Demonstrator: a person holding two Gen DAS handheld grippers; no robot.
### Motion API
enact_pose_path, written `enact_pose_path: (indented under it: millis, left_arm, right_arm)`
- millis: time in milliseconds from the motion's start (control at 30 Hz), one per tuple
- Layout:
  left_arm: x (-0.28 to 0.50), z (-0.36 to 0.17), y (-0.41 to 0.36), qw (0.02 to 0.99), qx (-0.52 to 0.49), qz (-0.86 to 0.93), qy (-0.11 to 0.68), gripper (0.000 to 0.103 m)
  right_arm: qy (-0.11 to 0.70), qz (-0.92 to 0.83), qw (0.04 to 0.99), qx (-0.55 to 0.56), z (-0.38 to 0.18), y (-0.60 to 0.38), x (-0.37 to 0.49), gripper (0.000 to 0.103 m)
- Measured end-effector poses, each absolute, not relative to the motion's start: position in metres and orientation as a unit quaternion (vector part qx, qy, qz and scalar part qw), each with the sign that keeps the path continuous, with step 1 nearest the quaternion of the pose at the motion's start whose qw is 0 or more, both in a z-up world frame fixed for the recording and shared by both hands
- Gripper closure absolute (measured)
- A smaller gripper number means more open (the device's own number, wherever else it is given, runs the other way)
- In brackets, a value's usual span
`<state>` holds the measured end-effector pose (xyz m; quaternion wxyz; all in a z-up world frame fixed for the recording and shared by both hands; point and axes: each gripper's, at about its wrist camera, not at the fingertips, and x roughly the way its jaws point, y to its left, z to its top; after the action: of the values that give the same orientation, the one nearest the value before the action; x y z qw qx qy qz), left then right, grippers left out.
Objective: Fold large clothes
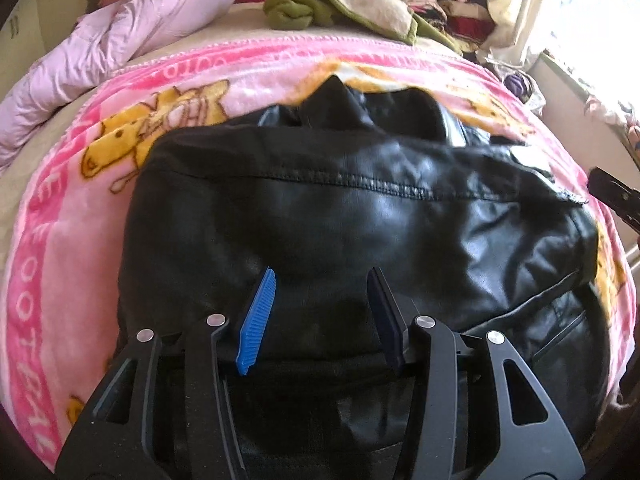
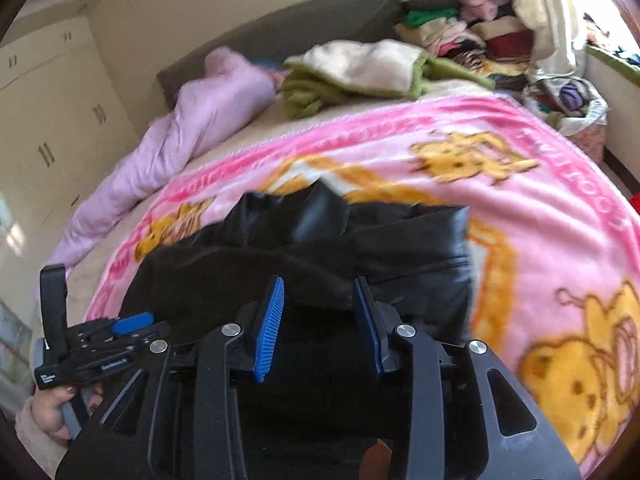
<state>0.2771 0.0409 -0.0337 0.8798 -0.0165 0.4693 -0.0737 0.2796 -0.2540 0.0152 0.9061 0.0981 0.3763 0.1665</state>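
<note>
Both grippers, left (image 1: pixel 320 312) and right (image 2: pixel 320 320), jaws open and empty, hover over the jacket's (image 1: pixel 360 220) near edge. Jacket lies crosswise on the blanket (image 1: pixel 60 260), collar far.

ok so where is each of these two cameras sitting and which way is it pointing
Left wrist: on the left gripper, looking down along its open fingers at the black jacket on the pink blanket.
Right wrist: on the right gripper, angled down over the jacket's right side; the left gripper and the hand holding it show at lower left.
Shared: jacket, blanket, green blanket, clothes pile.
</note>
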Motion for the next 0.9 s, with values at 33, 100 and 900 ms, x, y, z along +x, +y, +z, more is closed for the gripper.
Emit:
enact_pose_path:
  millis: [33, 100, 900]
  left_arm:
    - [0.277, -0.035, 0.042, 0.880, -0.017, -0.076, 0.469, 0.063]
    - [0.277, -0.038, 0.046, 0.879, -0.023, -0.081, 0.470, 0.063]
    - [0.248, -0.018, 0.026, 0.882, 0.006, -0.123, 0.455, 0.047]
  right_arm:
    - [0.387, 0.161, 0.904, 0.087, 0.010, -0.248, 0.284, 0.069]
    - [0.403, 0.152, 0.899, 0.076, 0.001, -0.242, 0.288, 0.069]
    - [0.432, 0.175, 0.882, 0.073, -0.020, -0.235, 0.249, 0.066]
